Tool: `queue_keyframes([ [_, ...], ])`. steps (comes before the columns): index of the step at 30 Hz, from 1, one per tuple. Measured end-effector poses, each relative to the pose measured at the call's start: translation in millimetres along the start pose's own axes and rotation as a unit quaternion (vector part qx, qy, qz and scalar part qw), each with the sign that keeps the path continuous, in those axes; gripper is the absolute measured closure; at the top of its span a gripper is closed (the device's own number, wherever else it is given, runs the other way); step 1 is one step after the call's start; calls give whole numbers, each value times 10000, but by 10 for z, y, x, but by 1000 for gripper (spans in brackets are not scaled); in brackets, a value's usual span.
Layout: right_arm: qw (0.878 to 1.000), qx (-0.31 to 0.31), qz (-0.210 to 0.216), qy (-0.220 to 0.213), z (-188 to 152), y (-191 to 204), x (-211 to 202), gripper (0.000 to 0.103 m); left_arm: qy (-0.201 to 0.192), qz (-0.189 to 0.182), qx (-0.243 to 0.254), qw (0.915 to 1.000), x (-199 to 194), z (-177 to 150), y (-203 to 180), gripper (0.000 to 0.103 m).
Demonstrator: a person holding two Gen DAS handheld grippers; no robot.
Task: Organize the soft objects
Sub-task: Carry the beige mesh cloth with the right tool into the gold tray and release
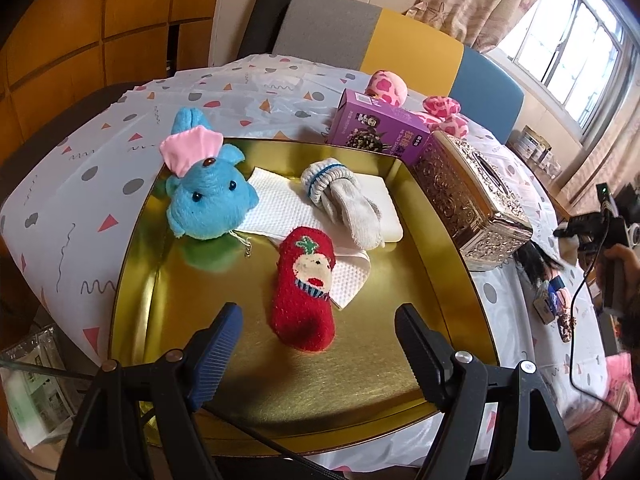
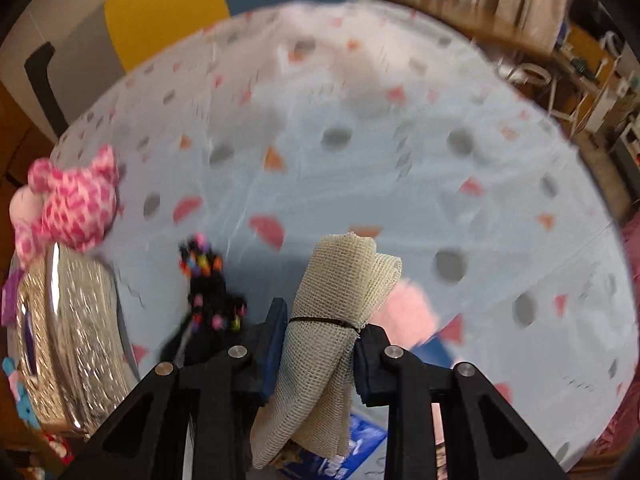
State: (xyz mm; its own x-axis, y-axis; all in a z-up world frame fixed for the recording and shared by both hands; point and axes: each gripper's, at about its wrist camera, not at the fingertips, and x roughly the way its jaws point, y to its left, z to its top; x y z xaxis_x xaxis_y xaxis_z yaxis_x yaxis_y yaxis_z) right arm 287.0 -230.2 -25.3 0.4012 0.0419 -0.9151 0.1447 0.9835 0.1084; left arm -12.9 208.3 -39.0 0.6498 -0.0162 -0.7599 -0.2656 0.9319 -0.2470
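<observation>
Patterned white plastic tablecloth [image 2: 360, 168] covers the round table, with a shallow square gold metal tray [image 1: 400, 360] on it holding a fluffy blue plush toy [image 1: 208, 200], a rolled grey sock [image 1: 344, 204] and a fuzzy red sock [image 1: 306, 292]. Left gripper [image 1: 320, 344] hovers over the tray, jaws wide apart and empty. Right gripper [image 2: 320, 344] is clamped on a cream mesh cloth roll [image 2: 332, 320] tied with a black band, held above the tablecloth. I judge the roll light, limp and squashy, so gripping near the band suits it.
</observation>
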Motion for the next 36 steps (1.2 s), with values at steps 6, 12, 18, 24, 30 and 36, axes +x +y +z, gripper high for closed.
queue_keyframes([
  [6,9985,-4,263,-473,337,280,-285,75,-123,-3,-122,9998,-66,27,84,24],
  [12,9900,-945,453,-948,455,1291,-520,75,-199,62,-255,9995,-138,21,214,24],
  [18,9754,-1701,878,-1091,394,2293,-634,75,-263,186,-425,9986,-199,0,383,24],
  [24,9469,-2503,1794,-920,29,3096,-799,75,-305,283,-556,9976,-245,-16,493,24],
  [30,9089,-3469,2262,-501,-687,3568,-825,75,-397,351,-631,9966,-313,-12,570,24],
  [36,8865,-4006,2312,121,-1460,3568,-679,75,-387,455,-716,9956,-324,-41,660,23],
])
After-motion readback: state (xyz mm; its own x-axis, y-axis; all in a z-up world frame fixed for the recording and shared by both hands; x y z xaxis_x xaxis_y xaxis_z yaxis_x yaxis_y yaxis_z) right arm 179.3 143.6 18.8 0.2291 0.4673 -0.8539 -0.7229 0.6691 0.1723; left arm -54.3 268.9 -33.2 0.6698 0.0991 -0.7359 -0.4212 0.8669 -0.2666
